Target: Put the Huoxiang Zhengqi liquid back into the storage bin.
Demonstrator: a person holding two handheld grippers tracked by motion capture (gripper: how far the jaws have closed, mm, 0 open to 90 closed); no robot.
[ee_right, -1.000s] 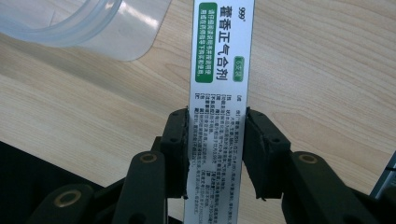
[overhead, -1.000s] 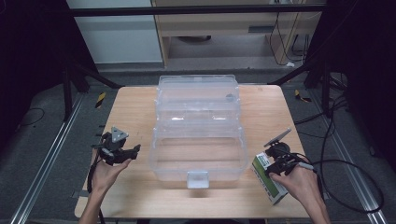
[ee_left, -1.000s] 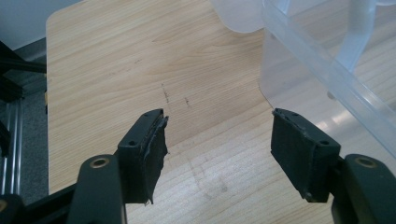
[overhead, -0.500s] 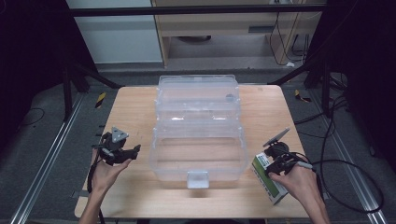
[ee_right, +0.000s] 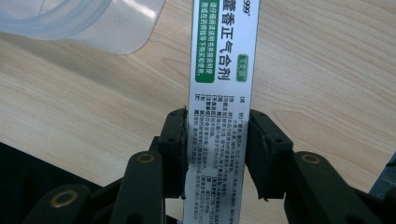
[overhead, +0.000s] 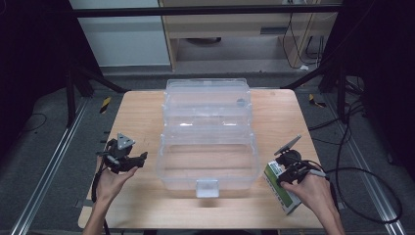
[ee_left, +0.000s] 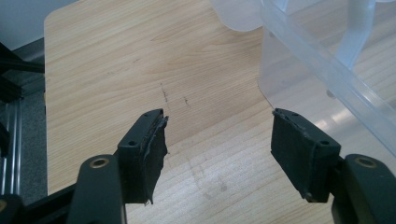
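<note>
A pale wooden surface (overhead: 142,112) carries a clear plastic box (overhead: 208,142). The right gripper (ee_right: 217,149) has its fingers clamped on a white-and-green carton (ee_right: 222,70) lying flat. The left gripper (ee_left: 219,149) hovers with fingers spread wide, holding nothing

The left gripper (overhead: 142,157) is black, with a grey three-cornered plate on top and a black cable trailing from its rear. Its two jaws are flat rectangular black blocks faced with dark pads; the left pad's edge is frayed. Behind each jaw sit rounded black links with brass-coloured rivets. The right gripper (overhead: 275,172) is built alike, with small screw holes on the jaw tops. Both forearms are bare of sleeves.
</note>
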